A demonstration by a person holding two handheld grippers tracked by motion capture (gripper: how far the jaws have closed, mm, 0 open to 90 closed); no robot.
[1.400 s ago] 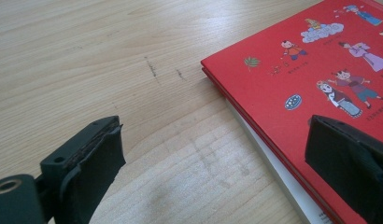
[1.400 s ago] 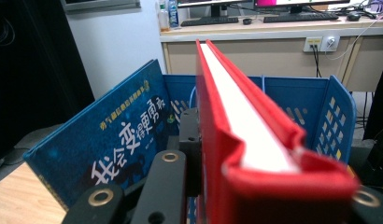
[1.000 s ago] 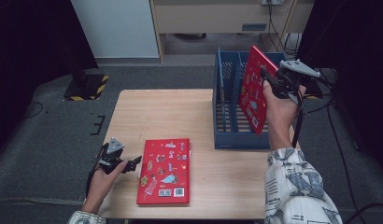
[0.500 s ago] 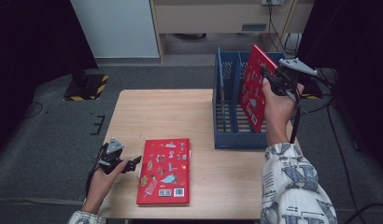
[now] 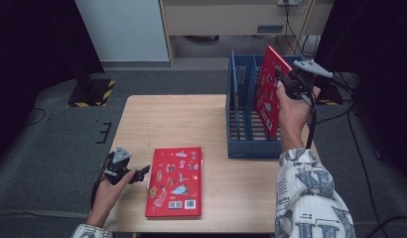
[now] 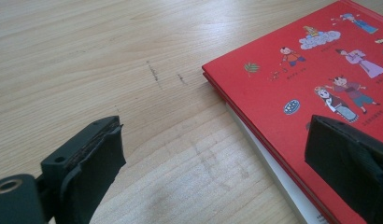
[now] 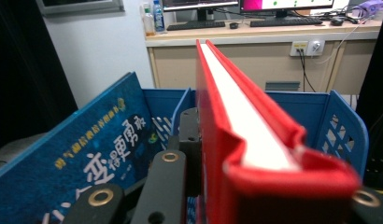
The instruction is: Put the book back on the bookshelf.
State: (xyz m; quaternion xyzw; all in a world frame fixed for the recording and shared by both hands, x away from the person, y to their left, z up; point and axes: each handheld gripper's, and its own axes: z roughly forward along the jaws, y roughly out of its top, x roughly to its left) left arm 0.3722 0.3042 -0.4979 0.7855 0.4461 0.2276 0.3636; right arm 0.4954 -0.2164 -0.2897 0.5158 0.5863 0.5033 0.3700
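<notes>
Right gripper point(image 5: 283, 82) clamps a red book point(image 5: 267, 91) upright over the blue rack point(image 5: 246, 148); left gripper point(image 5: 138, 174) gapes wide beside the flat red book point(image 5: 175, 181).

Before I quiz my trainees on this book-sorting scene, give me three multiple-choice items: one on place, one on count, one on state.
1. Where does the flat red book lie?
A. on the table, beside the left gripper
B. in the rack
C. on the floor

2. How many red books show in the high view?
A. one
B. two
C. four

3. The right gripper is:
A. open and idle
B. shut on the upright red book
C. resting on the table

Key: 1 A, it lies flat on the wood. 2 B, one lies flat and one is held over the blue rack. 3 B, its fingers clamp that book's edge.
</notes>
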